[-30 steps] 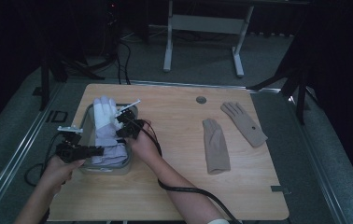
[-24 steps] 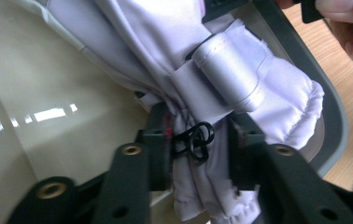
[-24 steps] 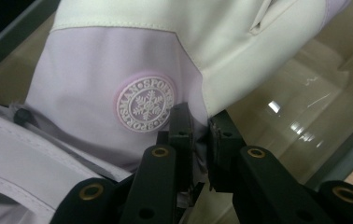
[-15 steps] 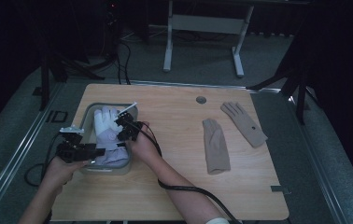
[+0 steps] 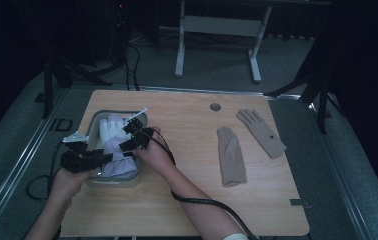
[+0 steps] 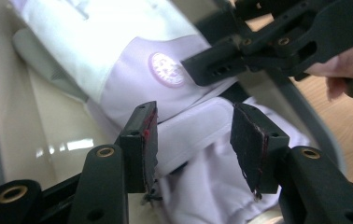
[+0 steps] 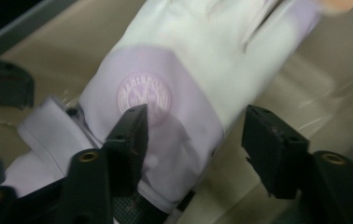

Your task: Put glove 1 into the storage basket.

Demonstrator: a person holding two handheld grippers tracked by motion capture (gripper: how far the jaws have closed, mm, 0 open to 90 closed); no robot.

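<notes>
Your white and lilac glove (image 5: 114, 145) is lying in the grey tray (image 5: 93, 120) at the left end of the bench (image 5: 187, 150), its white finger end pointing toward the far wall of the tray and its lilac cuff end toward you. The round badge (image 6: 166, 70) on the back of the glove faces up, clear in both gripper views.

Your left gripper (image 5: 102, 157) sits low at the near left corner of the tray, aimed across the cuff. In the left gripper view its fingers (image 6: 142, 140) are spread, having just eased in a touch, with the folded lilac strap (image 6: 191, 133) lying between them; the pads stand off the cloth on both sides, so nothing is pinched there.

Your right gripper (image 5: 129, 137) comes in from the right side of the tray, over the middle of the glove. Its fingers (image 7: 130, 135) have just been opening and now stand well apart. In the right gripper view the left finger hangs right in front of the badge, the right finger is out past the glove's edge over the tray floor, and the lilac band lies between them, not gripped.

The two grippers are close together, tips near each other above the cuff; your right gripper's black body (image 6: 277, 42) crosses the top of the left gripper view.

Well apart, on the right half of the bench, two tan gloves lie flat: one (image 5: 230, 155) nearer the middle, one (image 5: 262, 131) angled beside it. A small round grey grommet (image 5: 215, 107) sits near the far edge.
</notes>
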